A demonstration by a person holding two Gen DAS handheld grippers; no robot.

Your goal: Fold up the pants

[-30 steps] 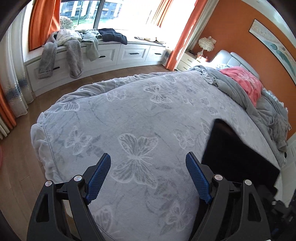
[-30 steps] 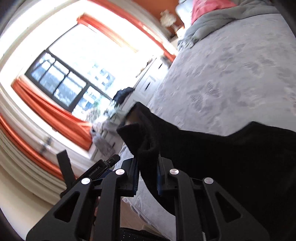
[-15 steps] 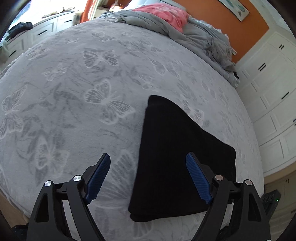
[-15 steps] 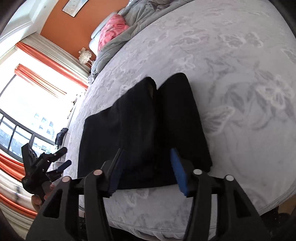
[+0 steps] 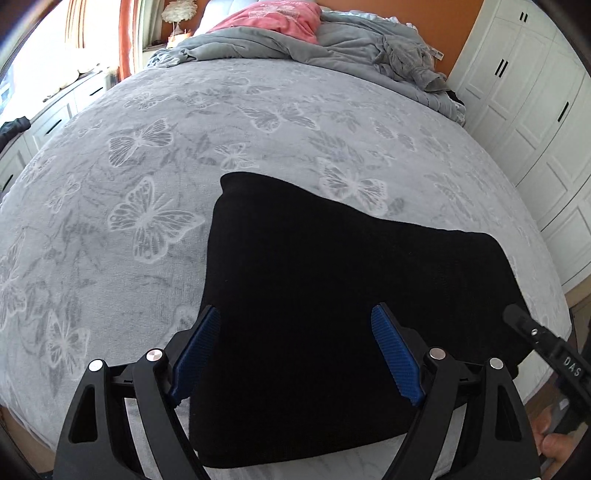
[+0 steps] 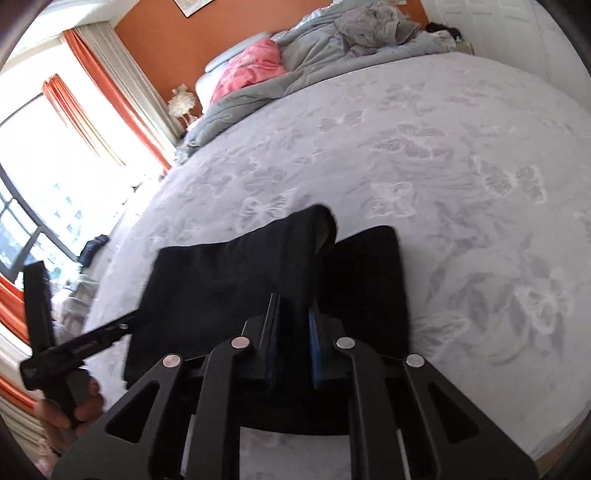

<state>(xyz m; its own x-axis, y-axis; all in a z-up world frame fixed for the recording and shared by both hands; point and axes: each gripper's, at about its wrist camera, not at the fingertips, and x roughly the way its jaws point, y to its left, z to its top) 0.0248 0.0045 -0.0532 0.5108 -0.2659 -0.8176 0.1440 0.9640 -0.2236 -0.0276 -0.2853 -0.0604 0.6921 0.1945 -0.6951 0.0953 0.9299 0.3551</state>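
The black pants [image 5: 332, 280] lie folded into a rough rectangle near the front edge of the grey butterfly-print bed cover [image 5: 184, 147]. My left gripper [image 5: 297, 350] is open, its blue pads either side of the pants' near half, just above the cloth. In the right wrist view my right gripper [image 6: 293, 343] is shut on a raised fold of the black pants [image 6: 229, 280]; the pinched ridge stands up from the flat part. The left tool's black body [image 6: 74, 347] shows at the lower left there.
A crumpled grey duvet [image 5: 332, 48] and a pink cloth [image 5: 273, 18] lie at the head of the bed. White wardrobe doors [image 5: 535, 110] stand to the right. A window seat with drawers [image 5: 44, 125] and orange curtains [image 6: 107, 92] are to the left.
My right gripper was open over the pants half a second ago and has shut on a fold of them. My left gripper has swung round and now hovers over the pants.
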